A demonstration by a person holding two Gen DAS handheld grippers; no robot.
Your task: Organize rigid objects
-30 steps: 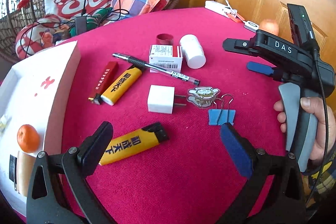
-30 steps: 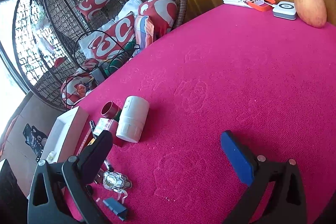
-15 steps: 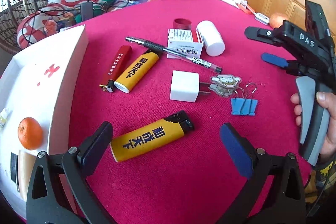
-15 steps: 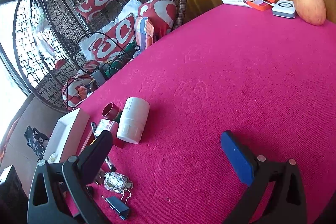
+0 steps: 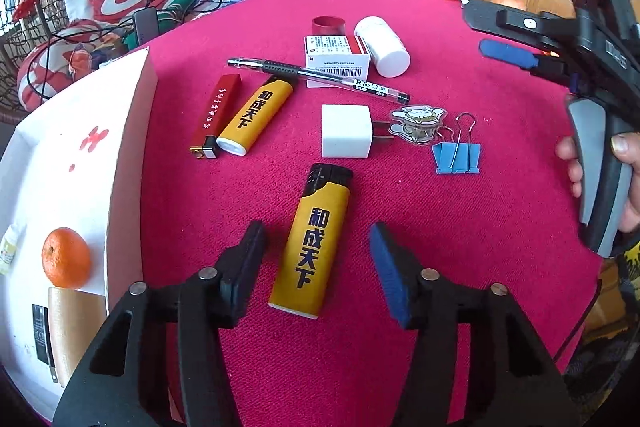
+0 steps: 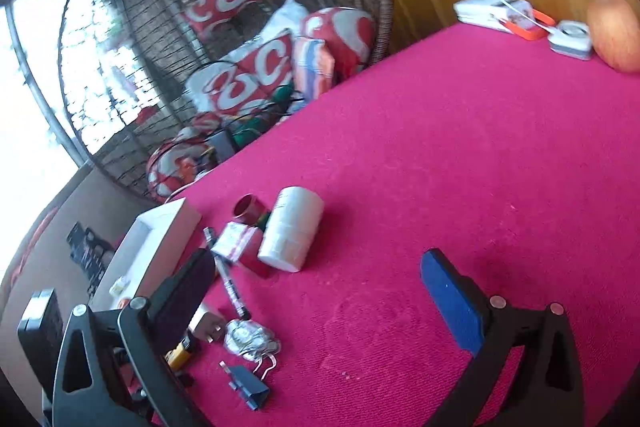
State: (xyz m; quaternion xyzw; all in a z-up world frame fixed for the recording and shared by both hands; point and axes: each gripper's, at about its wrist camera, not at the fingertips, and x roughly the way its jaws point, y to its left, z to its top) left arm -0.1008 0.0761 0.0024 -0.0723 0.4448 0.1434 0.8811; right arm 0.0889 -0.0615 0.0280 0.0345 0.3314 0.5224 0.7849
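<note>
Closing in since a second ago, the left gripper [image 5: 316, 259] has brought its jaws from wide apart to about half open, and the near yellow lighter [image 5: 314, 239], which lay slantwise ahead of them, now lies lengthwise between them on the pink tablecloth [image 5: 460, 247]. A gap shows on each side of the lighter, so the pads do not seem to press it yet; I judge the grasp is about to finish, with the lighter likely bound for the white box [image 5: 80, 155] at the left, where an orange [image 5: 66, 257] sits.

Just beyond the lighter stands a white charger [image 5: 346, 137], close enough to be nudged. A keychain charm [image 5: 418, 119] and blue binder clip [image 5: 458, 157] lie beside it, a second yellow lighter [image 5: 256, 119], red lighter [image 5: 216, 117] and pen [image 5: 320, 79] further off. The right gripper [image 6: 316, 291] hangs wide open, holding nothing, over bare cloth.
</note>
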